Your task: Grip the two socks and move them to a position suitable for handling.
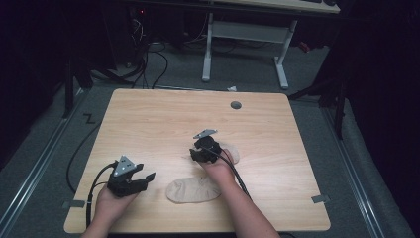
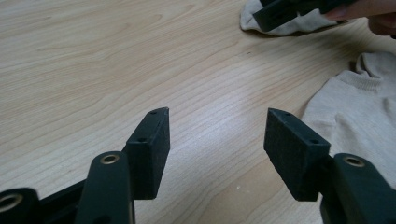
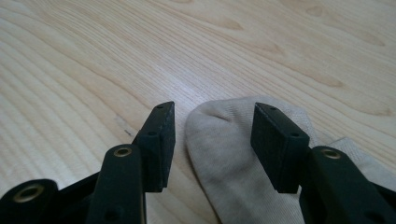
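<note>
**2 beige socks on a wooden table, 2 hand-held grippers**

Item 1: near sock [image 1: 192, 190], beige, lying flat at the table's near edge, between the person's 2 forearms. Long axis runs left to right across the table; which end is the toe cannot be told from the high view. In the left gripper view its ribbed cuff [image 2: 369, 84] lies at the right, well clear of the jaws.

Item 2: far sock [image 1: 233, 154], beige, mostly covered by the right hand. In the right gripper view its rounded end [image 3: 219, 140] points away from the camera, the long axis running along the jaws' own direction.

Item 3: left gripper [image 1: 141, 177], near the table's front-left corner. Jaws spread wide over bare wood, holding nothing.

Item 4: right gripper [image 1: 198, 154], near the table's middle. Jaws spread, 1 on each side of the far sock's rounded end, not pinching it.

Item 5: table [image 1: 163, 119], light wood grain.
</note>
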`<state>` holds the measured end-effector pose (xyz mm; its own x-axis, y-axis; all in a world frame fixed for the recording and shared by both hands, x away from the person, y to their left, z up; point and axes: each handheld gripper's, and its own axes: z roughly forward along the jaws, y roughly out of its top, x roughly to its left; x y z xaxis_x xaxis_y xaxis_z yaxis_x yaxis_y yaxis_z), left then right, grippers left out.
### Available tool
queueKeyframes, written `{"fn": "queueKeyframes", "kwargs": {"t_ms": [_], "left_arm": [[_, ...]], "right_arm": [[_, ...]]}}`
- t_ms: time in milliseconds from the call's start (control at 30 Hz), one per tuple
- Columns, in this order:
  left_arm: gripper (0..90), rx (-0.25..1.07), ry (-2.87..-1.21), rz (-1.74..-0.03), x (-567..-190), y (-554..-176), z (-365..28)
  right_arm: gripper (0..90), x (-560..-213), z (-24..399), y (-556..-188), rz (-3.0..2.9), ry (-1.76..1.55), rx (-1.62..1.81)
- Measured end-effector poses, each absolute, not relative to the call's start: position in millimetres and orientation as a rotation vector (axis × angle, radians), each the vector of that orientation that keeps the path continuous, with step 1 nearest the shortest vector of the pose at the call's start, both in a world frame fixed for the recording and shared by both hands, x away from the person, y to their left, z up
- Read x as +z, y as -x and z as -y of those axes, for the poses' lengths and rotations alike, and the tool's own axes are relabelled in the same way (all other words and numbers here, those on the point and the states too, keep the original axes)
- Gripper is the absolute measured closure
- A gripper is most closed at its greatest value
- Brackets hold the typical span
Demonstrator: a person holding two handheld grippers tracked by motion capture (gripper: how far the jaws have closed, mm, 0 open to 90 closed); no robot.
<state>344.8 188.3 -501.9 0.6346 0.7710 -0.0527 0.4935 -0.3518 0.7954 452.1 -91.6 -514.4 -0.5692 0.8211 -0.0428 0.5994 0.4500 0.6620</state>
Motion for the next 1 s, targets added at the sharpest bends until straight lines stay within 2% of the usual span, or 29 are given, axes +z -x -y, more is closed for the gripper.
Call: {"fn": "queueKeyframes", "kwargs": {"t_ms": [167,233,267,300,400,467,733,1000], "left_arm": [[41.5,0.424,-2.039,-0.976,-503.3,-344.0,-184.5],[41.5,0.421,-2.044,-0.975,-503.3,-343.9,-184.3],[41.5,0.421,-2.043,-0.973,-503.3,-343.5,-183.9],[41.5,0.421,-2.043,-0.973,-503.3,-343.5,-183.9],[41.5,0.42,-2.047,-0.969,-503.7,-343.3,-182.8],[41.5,0.418,-2.056,-0.967,-504.1,-343.3,-182.4],[41.5,0.413,-2.061,-0.955,-504.8,-341.9,-179.5],[41.7,0.399,-2.038,-0.955,-503.7,-341.7,-179.6]], "right_arm": [[52.1,-521.4,91.2,-454.6,-2.356,-1.227,0.829],[55.3,-521.0,92.2,-454.6,-2.36,-1.231,0.826],[59.9,-520.7,93.6,-454.3,-2.357,-1.236,0.824],[59.9,-520.7,93.6,-454.3,-2.357,-1.236,0.824],[77.3,-519.2,95.4,-452.8,-2.367,-1.218,0.8],[82.8,-518.7,97.1,-452.8,-2.37,-1.199,0.795],[83.6,-499.1,105.7,-440.6,-2.331,-1.167,0.923],[83.6,-473.6,134.6,-413.4,-2.197,-1.139,1.117]]}}
